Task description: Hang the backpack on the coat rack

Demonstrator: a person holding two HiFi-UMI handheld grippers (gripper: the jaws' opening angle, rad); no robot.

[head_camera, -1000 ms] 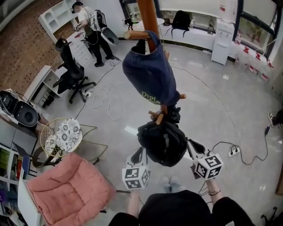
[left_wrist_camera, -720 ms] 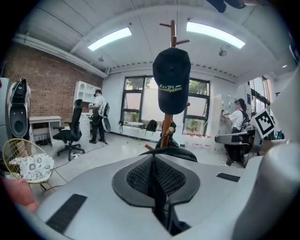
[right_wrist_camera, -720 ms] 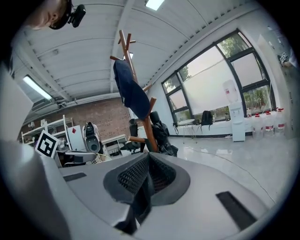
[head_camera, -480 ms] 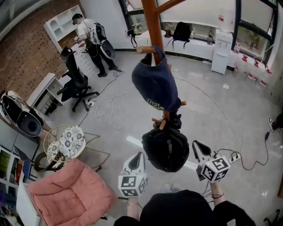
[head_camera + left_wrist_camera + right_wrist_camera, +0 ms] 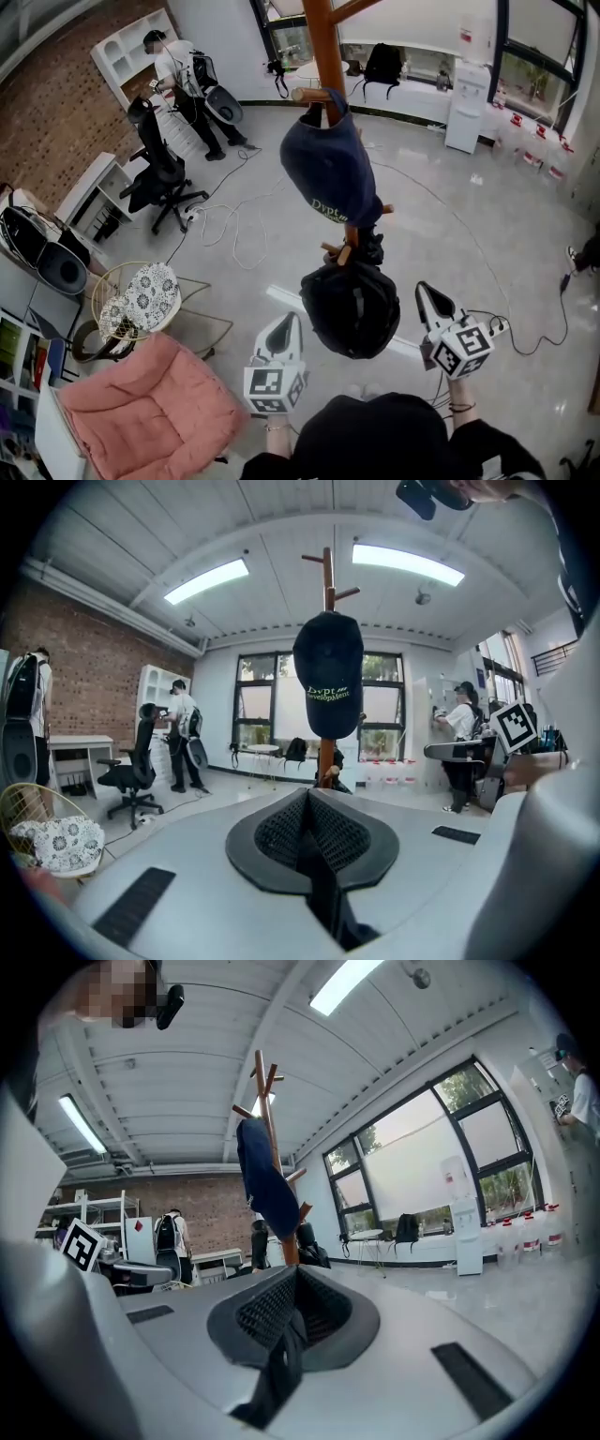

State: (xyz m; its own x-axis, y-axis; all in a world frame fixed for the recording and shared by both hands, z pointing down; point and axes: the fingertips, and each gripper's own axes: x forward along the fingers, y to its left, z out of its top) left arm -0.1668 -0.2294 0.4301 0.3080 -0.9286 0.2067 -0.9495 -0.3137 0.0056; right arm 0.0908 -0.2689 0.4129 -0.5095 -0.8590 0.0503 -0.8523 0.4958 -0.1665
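Observation:
The black backpack [image 5: 352, 305] hangs from a low peg [image 5: 339, 251] of the wooden coat rack [image 5: 323, 42]. A navy cap [image 5: 328, 169] hangs on a higher peg above it. My left gripper [image 5: 289, 321] is shut and empty, just left of the backpack and apart from it. My right gripper [image 5: 424, 291] is shut and empty too, a little off the backpack's right side. The left gripper view looks past the closed left gripper [image 5: 307, 803] at the cap [image 5: 328, 672] on the rack. In the right gripper view the closed right gripper [image 5: 291, 1302] faces the rack [image 5: 267, 1101], with the backpack [image 5: 309, 1255] low beside it.
A pink cushioned chair [image 5: 141, 403] and a wicker chair [image 5: 136, 295] stand at the left. Farther back are a black office chair [image 5: 155, 173] and a person [image 5: 183, 80] by white shelves. Cables [image 5: 234, 216] and a power strip [image 5: 495, 325] lie on the floor.
Both grippers have drawn back from the backpack's sides, and their jaws have closed. The backpack stays hanging on its peg.

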